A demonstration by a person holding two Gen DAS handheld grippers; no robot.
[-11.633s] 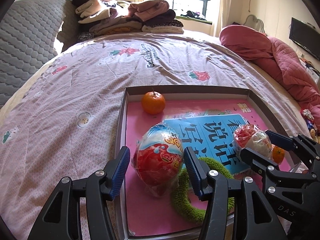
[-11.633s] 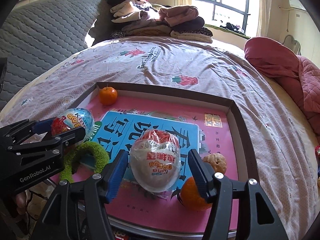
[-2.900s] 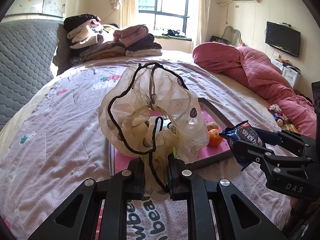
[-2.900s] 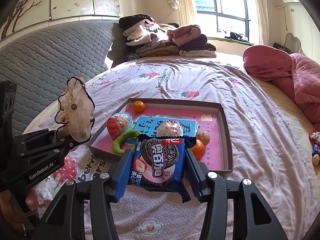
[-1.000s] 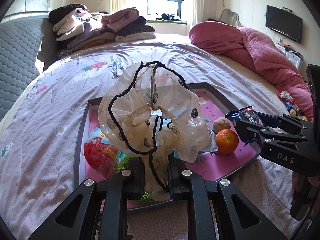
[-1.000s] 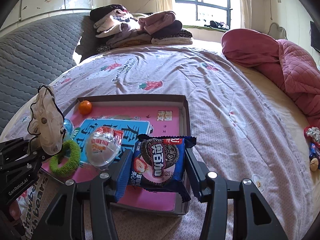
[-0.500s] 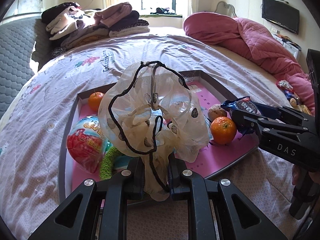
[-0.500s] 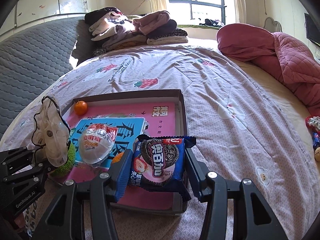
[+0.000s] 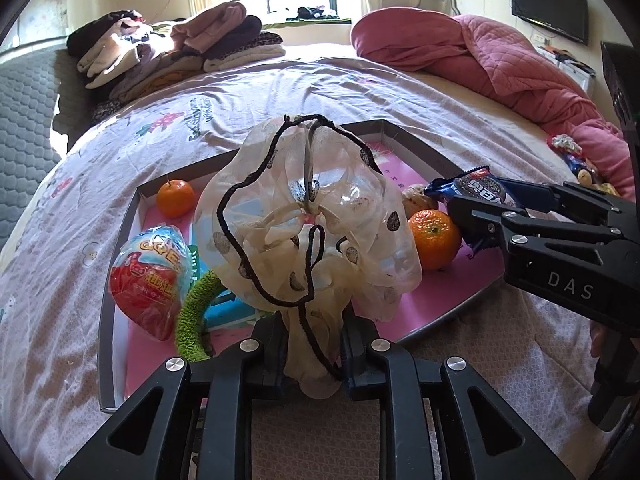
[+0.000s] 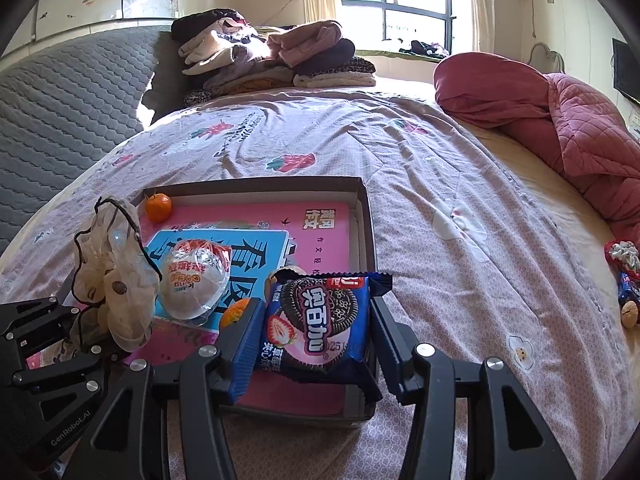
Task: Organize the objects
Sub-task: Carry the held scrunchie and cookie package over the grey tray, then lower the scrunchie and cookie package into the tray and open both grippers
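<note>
My left gripper (image 9: 312, 344) holds the tail of a sheer cream scrunchie (image 9: 312, 216) with black trim, upright over the near edge of the tray (image 9: 105, 300). Its jaws are opening, with the fabric still touching both pads. The right wrist view shows that scrunchie (image 10: 116, 280) and left gripper (image 10: 86, 332) at lower left. My right gripper (image 10: 314, 320) is shut on a blue cookie packet (image 10: 320, 320), hanging over the tray's (image 10: 260, 179) near right corner. From the left, the right gripper (image 9: 476, 196) and packet (image 9: 476, 188) sit beside an orange (image 9: 434, 238).
In the tray lie a red-and-blue toy egg (image 9: 152, 276), a white toy egg (image 10: 196, 280), a green fuzzy ring (image 9: 192, 320), a second orange (image 9: 175, 198), a walnut (image 9: 416, 200) and a blue book (image 10: 248, 256). Folded clothes (image 10: 272, 56), a pink quilt (image 10: 560, 120) and small toys (image 10: 624, 280) lie on the bed.
My left gripper has sunk toward the tray with the scrunchie, so the tray looks nearer. The gap between its fingers is slightly wider. The right gripper and packet have kept still.
</note>
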